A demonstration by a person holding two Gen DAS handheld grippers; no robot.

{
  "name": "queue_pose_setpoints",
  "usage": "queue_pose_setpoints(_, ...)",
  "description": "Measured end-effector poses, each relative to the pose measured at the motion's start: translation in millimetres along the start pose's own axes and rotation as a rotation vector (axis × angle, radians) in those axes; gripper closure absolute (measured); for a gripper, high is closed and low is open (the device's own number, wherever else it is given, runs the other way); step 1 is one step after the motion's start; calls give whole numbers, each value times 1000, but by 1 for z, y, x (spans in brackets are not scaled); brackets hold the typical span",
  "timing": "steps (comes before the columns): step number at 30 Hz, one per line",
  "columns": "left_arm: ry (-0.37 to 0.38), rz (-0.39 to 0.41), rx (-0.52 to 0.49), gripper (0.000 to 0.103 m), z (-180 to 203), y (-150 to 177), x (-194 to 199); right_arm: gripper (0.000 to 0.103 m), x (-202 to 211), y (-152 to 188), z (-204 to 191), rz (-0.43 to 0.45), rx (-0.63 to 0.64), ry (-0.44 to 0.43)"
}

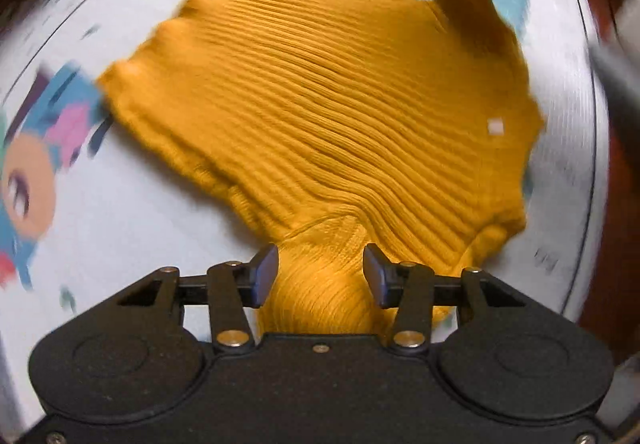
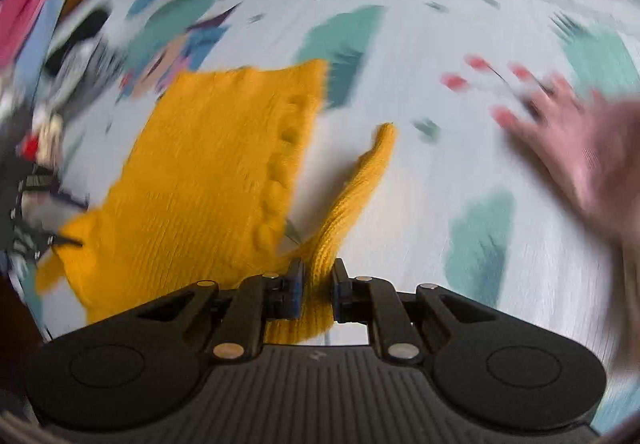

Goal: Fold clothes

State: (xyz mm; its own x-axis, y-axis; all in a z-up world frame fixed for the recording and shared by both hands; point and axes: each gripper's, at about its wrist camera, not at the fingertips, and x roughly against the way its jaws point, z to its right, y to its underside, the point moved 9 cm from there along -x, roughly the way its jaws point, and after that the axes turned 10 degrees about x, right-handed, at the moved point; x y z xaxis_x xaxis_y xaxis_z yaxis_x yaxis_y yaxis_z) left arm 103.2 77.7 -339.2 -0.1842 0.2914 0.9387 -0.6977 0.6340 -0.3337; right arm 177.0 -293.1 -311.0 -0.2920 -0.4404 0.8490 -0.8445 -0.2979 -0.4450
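The mustard-yellow ribbed knit sweater [image 1: 320,92] lies spread on the white surface with teal and cartoon prints [image 1: 120,212], and both views are smeared with motion blur. In the left wrist view its ribs run from lower right up toward upper left, fanning away from the bunched end at the bottom, so the long axis stretches from the left gripper [image 1: 320,268] up and away across the surface. A small white tag [image 1: 496,125] sits near its right edge.

That gripper's fingers [image 1: 266,272] stand partly spread, a thick gathered wad of the knit filling the gap and pressed against both pads: it is pinched.

Over to the right wrist view: the right gripper [image 2: 318,286] has its fingers [image 2: 296,288] drawn almost together, nipping a narrow strip of the same yellow knit. That strip rises from the fingers up and to the right, ending in a free tip, while the broad body of the sweater hangs off to the left. At the right edge a blurred hand [image 2: 580,148] hovers over the print.
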Motion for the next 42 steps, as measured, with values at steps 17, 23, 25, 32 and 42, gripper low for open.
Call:
queue_pose_setpoints(17, 42, 107, 401, 57, -17, 46, 56, 47, 29, 49, 73, 68, -452, 94)
queue_pose_setpoints(23, -87, 92, 548, 57, -7, 92, 60, 43, -18, 4, 49, -22, -387, 184)
queue_pose_setpoints(25, -124, 96, 647, 57, -8, 114, 59, 40, -34, -3, 39, -56, -321, 229)
queue_pose_setpoints(32, -229, 110, 987, 57, -20, 185, 64, 41, -65, 10, 13, -161, -33, 381)
queue_pose_setpoints(42, -197, 104, 1233, 73, -39, 211, 46, 75, -39, 36, 22, -89, -60, 303)
